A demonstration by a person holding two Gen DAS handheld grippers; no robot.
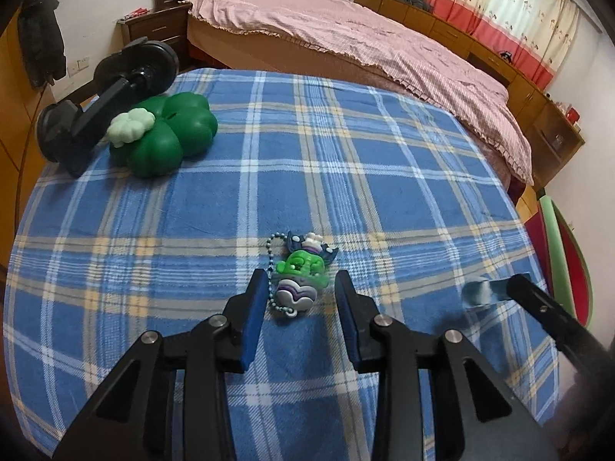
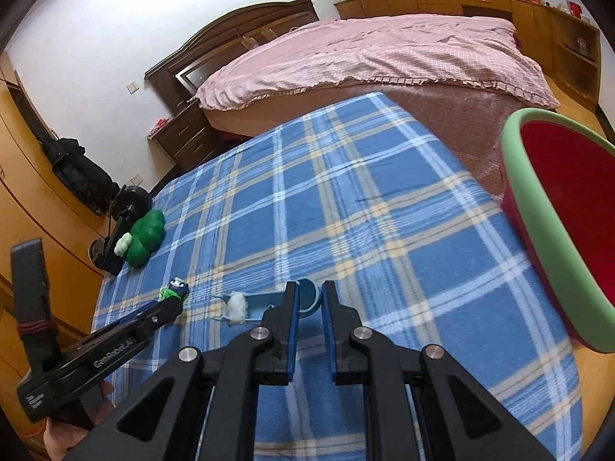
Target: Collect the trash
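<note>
A small green and purple keychain toy (image 1: 303,269) with a bead chain lies on the blue plaid cloth (image 1: 346,176). My left gripper (image 1: 300,276) stands open around it, one blue pad on each side, neither touching. The right wrist view shows this gripper (image 2: 173,303) from the side, low over the toy (image 2: 176,287). My right gripper (image 2: 308,288) is shut on the round end of a light blue plastic piece (image 2: 265,303) with a white wad (image 2: 236,307) stuck to it. In the left wrist view the right gripper (image 1: 515,286) holds that piece (image 1: 476,294) just above the cloth.
A red basin with a green rim (image 2: 522,192) stands off the cloth's right edge, its rim (image 1: 547,238) also showing in the left wrist view. A green clover toy (image 1: 165,134) and a black stand (image 1: 96,115) sit at the far left corner. Beyond is a bed with a pink cover (image 1: 365,38).
</note>
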